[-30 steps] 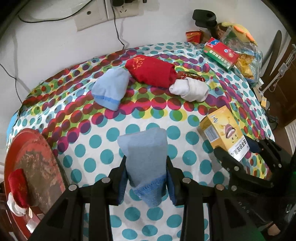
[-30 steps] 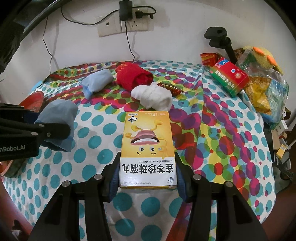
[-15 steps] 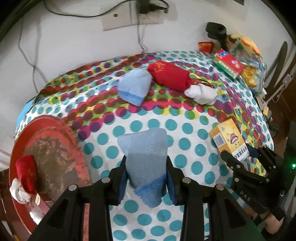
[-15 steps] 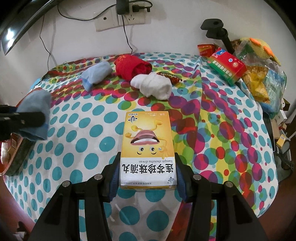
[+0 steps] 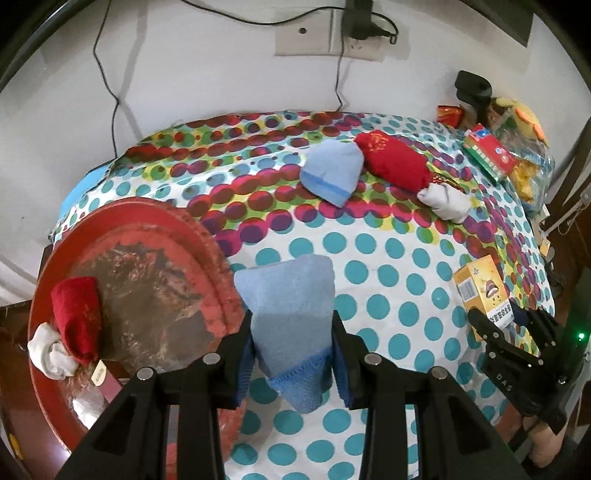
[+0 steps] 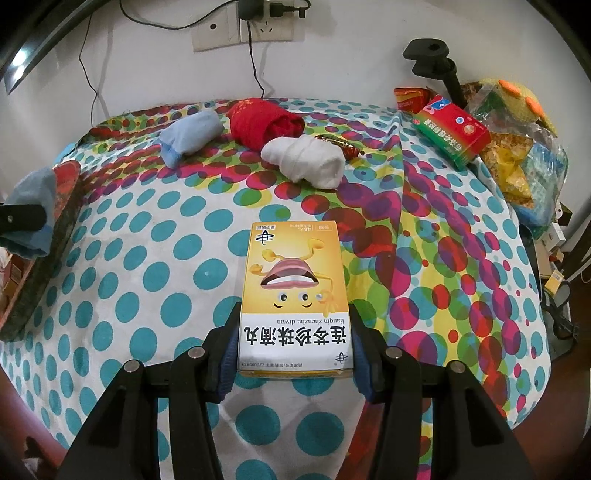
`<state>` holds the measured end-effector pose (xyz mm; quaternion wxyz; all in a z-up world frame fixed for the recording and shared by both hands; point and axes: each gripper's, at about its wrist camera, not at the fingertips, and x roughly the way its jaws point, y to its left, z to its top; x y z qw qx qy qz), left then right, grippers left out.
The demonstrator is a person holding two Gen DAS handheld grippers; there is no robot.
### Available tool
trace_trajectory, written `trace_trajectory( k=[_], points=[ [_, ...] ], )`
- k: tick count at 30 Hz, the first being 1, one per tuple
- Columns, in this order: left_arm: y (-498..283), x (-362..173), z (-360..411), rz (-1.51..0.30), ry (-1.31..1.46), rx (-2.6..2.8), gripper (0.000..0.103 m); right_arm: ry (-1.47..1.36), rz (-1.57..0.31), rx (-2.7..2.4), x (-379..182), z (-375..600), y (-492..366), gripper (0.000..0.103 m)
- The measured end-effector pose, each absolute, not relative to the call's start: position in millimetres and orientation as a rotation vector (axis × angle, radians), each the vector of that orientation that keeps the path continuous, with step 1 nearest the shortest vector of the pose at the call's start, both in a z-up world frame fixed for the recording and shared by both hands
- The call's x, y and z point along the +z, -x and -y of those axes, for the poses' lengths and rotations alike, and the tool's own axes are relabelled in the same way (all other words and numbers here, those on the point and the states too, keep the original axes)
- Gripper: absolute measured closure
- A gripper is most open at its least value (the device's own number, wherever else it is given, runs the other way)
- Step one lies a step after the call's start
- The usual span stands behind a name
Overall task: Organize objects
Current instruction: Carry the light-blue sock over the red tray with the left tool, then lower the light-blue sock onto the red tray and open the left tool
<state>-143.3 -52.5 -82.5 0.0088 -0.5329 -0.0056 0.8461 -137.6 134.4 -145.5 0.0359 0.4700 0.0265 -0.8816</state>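
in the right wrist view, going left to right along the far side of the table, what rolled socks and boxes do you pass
light blue rolled sock → red rolled sock → white rolled sock → red and green box

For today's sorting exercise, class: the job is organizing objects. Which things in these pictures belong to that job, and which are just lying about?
Belonging to the job:
- left gripper, shut on a rolled pale blue sock
- right gripper, shut on a yellow cardboard medicine box
- round red tray with a red sock roll
- white sock roll

Lying about:
- wall socket
- black stand
- plastic snack bag
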Motion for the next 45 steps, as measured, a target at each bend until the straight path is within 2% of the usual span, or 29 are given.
trace_trajectory(
  k=[28, 45],
  points=[
    [122.7, -91.5, 121.1, 0.16, 1.738, 2.693, 0.067, -1.49, -0.095, -2.72, -151.3, -133.7, 140.0, 0.055],
    [109.5, -114.1, 159.9, 0.166, 1.837, 2.688, 0.066, -1.5, -0.094, -2.729, -150.5, -130.7, 141.3, 0.055]
  ],
)
